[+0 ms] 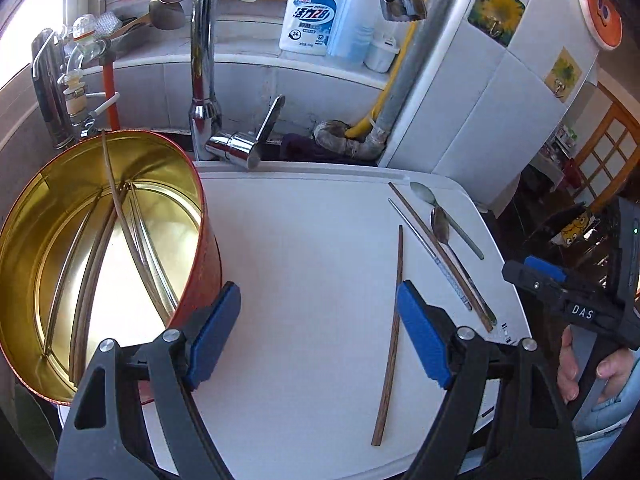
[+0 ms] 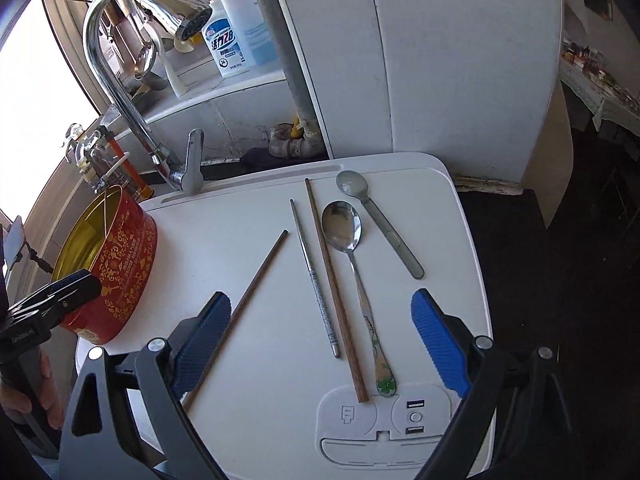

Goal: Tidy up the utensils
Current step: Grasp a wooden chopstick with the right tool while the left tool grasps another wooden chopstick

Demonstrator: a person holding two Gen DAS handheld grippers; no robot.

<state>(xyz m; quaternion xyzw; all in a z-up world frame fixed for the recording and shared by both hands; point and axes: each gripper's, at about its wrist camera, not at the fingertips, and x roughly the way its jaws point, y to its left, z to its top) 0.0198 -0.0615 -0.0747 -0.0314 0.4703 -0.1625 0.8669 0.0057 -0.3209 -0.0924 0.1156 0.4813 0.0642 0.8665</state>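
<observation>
Left gripper (image 1: pixel 318 336): jaws spread wide, holding nothing, poised over the near part of the white board (image 1: pixel 312 240), between tin and loose chopstick.

Right gripper (image 2: pixel 320 342): jaws likewise spread and empty, hanging over the board's near right portion, straddling the handle ends of the laid-out row, probably to choose the next piece.

Wooden chopstick (image 2: pixel 240 312): lies alone and slanted near the board's middle, its near end passing under the right gripper's left pad (image 2: pixel 200 340).

Metal chopstick (image 2: pixel 316 280), second wooden chopstick (image 2: pixel 336 292), steel spoon (image 2: pixel 348 248), grey spoon (image 2: pixel 380 220): ranged side by side towards the right edge, handles nearest, so each can be taken singly.

Red tin (image 2: pixel 120 276): stands at the board's left edge, open-topped, gold inside; several chopsticks already lie in it, one thin stick leaning on the rim. The count is unclear against the reflections.

Beyond the far edge: faucet (image 2: pixel 132 60), soap bottle (image 1: pixel 310 16).
</observation>
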